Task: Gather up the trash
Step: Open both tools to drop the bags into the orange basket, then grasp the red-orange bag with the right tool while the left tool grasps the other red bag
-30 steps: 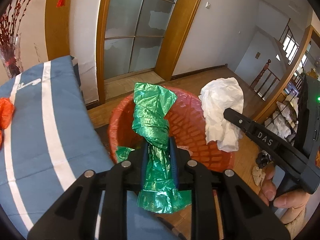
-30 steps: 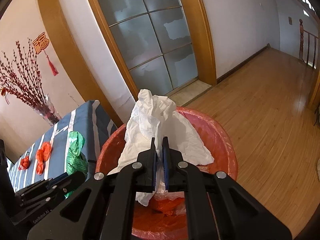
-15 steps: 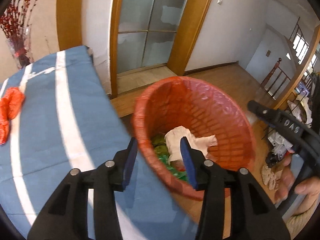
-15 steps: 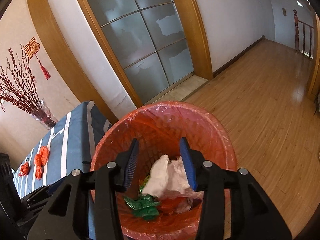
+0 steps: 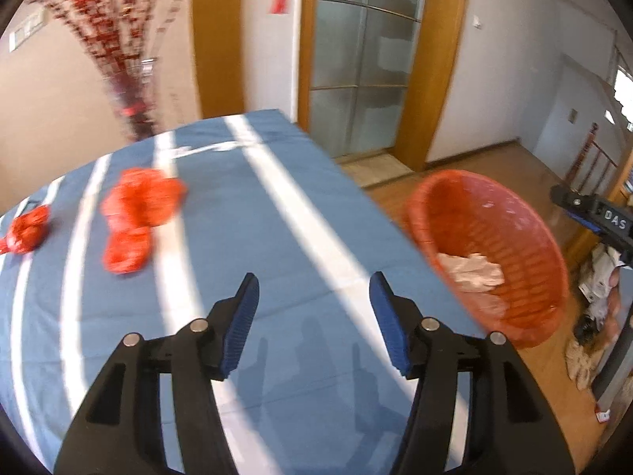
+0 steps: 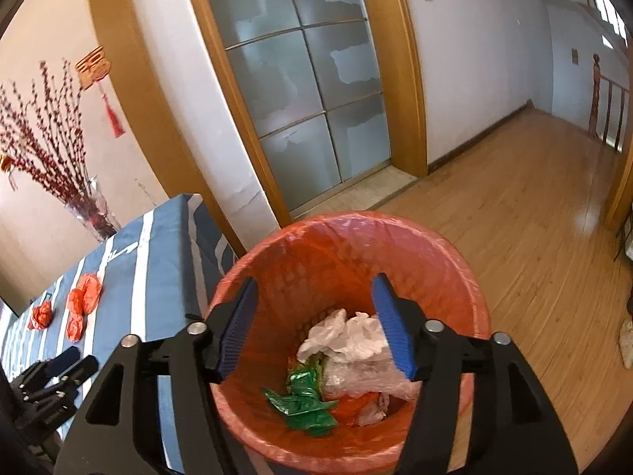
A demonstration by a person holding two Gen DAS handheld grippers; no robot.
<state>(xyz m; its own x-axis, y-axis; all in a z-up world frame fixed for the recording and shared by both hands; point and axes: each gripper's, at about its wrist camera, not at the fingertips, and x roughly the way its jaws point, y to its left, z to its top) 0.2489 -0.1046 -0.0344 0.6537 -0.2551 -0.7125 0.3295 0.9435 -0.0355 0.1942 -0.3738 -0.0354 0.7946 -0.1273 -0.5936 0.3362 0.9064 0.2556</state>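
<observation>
1. Hovering over the blue striped tablecloth (image 5: 277, 206), the left gripper (image 5: 312, 318) is holding nothing, its blue pads spread wide. A second ago it was pinching a green plastic bag over the bin; half a second ago it was already apart above the rim.
2. Sitting on the cloth ahead and to the left are two crumpled red bags, a larger one (image 5: 136, 219) and a smaller one (image 5: 25, 231) near the far left edge. Motion blur is softening them, so there may be more than two pieces.
3. Standing on the wooden floor just beside the table edge, the red bin (image 5: 490, 253) is now off to the right in the left wrist view, where earlier it was filling the centre.
4. Hanging directly above the bin (image 6: 356, 237), the right gripper (image 6: 314, 322) is also parted and empty. A second ago it was clamping a white bag.
5. Lying inside the bin are the white bag (image 6: 348, 336) and, beside and below it, the green bag (image 6: 304, 399).
6. Showing at the right edge of the left view is part of the right gripper's black body (image 5: 593, 215).
</observation>
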